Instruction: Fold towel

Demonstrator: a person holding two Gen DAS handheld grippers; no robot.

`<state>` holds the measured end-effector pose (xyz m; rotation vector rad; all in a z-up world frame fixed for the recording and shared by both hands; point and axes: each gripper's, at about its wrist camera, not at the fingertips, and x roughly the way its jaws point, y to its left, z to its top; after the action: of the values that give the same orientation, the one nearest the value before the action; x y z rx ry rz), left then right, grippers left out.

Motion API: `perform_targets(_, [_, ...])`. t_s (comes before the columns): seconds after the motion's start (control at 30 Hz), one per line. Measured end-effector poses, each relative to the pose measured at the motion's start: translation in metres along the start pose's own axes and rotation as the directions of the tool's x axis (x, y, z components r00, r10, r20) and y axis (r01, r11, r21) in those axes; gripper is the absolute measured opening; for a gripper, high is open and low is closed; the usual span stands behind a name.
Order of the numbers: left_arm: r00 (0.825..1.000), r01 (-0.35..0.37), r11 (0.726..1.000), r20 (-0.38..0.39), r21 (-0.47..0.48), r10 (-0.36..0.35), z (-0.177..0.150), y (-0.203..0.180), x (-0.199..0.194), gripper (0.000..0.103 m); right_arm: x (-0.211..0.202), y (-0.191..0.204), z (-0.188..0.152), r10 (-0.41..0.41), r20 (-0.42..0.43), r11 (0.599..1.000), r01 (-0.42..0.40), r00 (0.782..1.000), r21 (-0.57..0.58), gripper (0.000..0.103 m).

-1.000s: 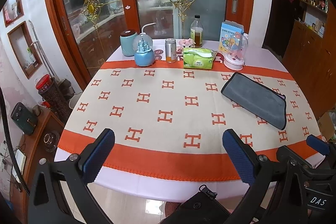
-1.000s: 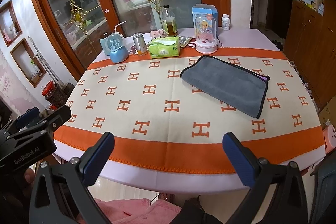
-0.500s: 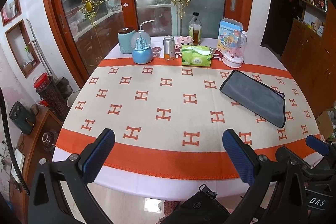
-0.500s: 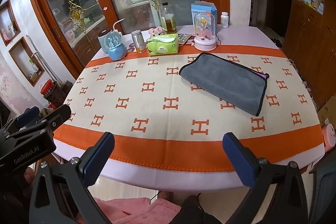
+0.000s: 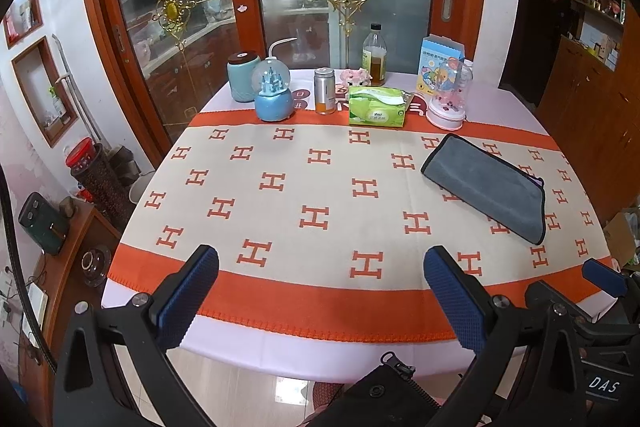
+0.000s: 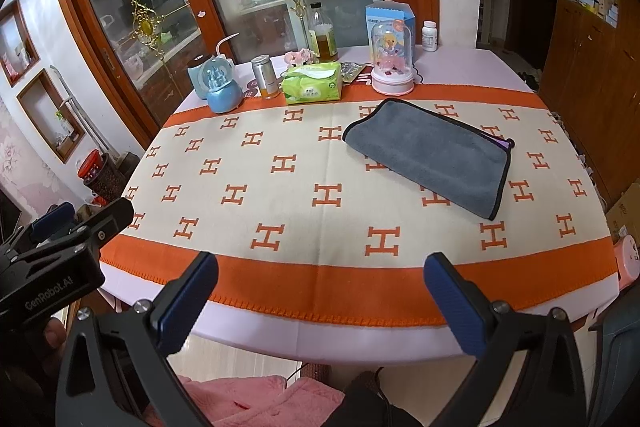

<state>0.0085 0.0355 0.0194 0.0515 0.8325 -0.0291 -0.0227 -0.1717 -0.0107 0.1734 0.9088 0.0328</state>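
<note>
A grey towel (image 5: 486, 187) with a black hem lies folded in a long strip on the right half of the table; it also shows in the right wrist view (image 6: 430, 153). A bit of purple shows at its right end. My left gripper (image 5: 320, 291) is open and empty, held off the near table edge. My right gripper (image 6: 320, 293) is open and empty, also short of the near edge. Both are well away from the towel. The right gripper's body shows at the left view's lower right, the left gripper's body at the right view's lower left.
The table (image 6: 280, 163) wears a cream and orange cloth with H marks. Along its far edge stand a snow globe (image 6: 220, 87), a can (image 6: 265, 77), a tissue pack (image 6: 314, 87), a bottle (image 6: 322, 35) and a domed toy (image 6: 392, 57). Wooden cabinets (image 6: 588, 39) stand right.
Both grippers have drawn back and risen a little from the table, so it looks slightly farther. The towel has not moved. Both stay open.
</note>
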Motion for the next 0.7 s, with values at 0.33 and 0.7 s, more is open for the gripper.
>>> perform_targets(0.33, [1.0, 0.002, 1.0, -0.003, 0.0, -0.002, 0.0001, -0.0009, -0.0003, 0.102, 0.0, -0.0001, 0.0, -0.001, 0.0, 1.0, 0.001, 1.0, 0.001, 0.103])
perform_targets(0.7, [1.0, 0.001, 1.0, -0.008, -0.001, -0.001, -0.0002, -0.0023, 0.0, 0.102, -0.0001, -0.0003, 0.0005, 0.0, -0.002, 1.0, 0.0, 1.0, 0.001, 0.103])
